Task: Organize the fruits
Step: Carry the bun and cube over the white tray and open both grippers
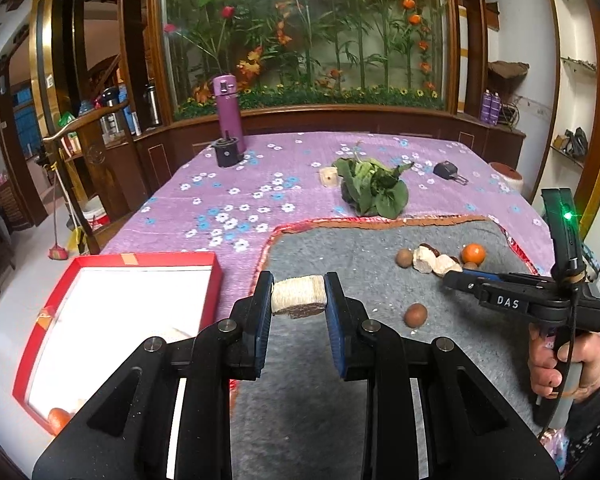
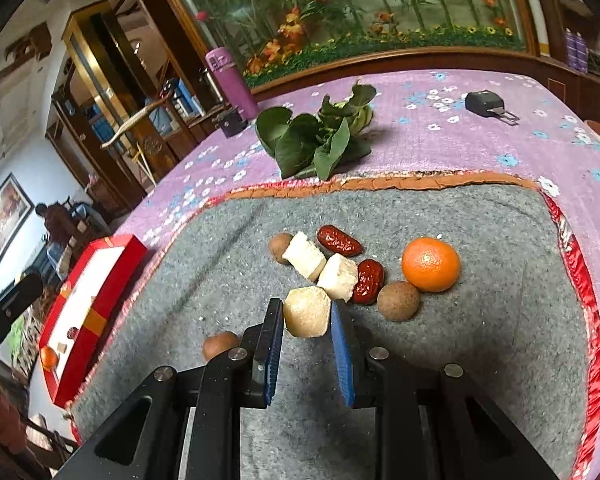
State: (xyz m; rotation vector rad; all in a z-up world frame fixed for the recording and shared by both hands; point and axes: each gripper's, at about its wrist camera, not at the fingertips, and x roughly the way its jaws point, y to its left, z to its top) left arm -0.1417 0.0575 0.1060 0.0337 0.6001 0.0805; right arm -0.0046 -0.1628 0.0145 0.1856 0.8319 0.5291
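**Both grippers hold a pale chunk above the grey mat**

The left gripper [image 1: 299, 300] is clenched on a pale, fibrous cylinder-shaped piece with a dark underside [image 1: 299, 296]. Its two blue pads press on the two ends of the piece, and the piece is lifted above the grey felt mat with the red and orange border [image 1: 380, 248]. To the left of this gripper lies the red shallow cardboard box with a white inside [image 1: 120, 260]. In the near corner of the box sits a small orange fruit [image 1: 58, 419].

The right gripper [image 2: 307, 316] is also closed on a thing: a pale beige chunk with cut faces [image 2: 307, 312] sits between its blue pads, low over the mat. A hand [image 1: 562, 368] holds the handle of this gripper.

Just behind the held chunk there is a small group on the mat: two more pale blocks [image 2: 305, 255], two wrinkled dark red dates [image 2: 339, 240], a round orange mandarin [image 2: 431, 265] and two round brown fruits [image 2: 398, 301]. One more brown round fruit [image 2: 220, 345] lies apart, near the left finger of the right gripper.

Farther on the purple flowered tablecloth [image 1: 240, 184] lies a bunch of green leafy vegetable [image 1: 374, 190], and near it a small dark device [image 1: 448, 170]. A purple bottle [image 1: 229, 114] stands at the far edge.
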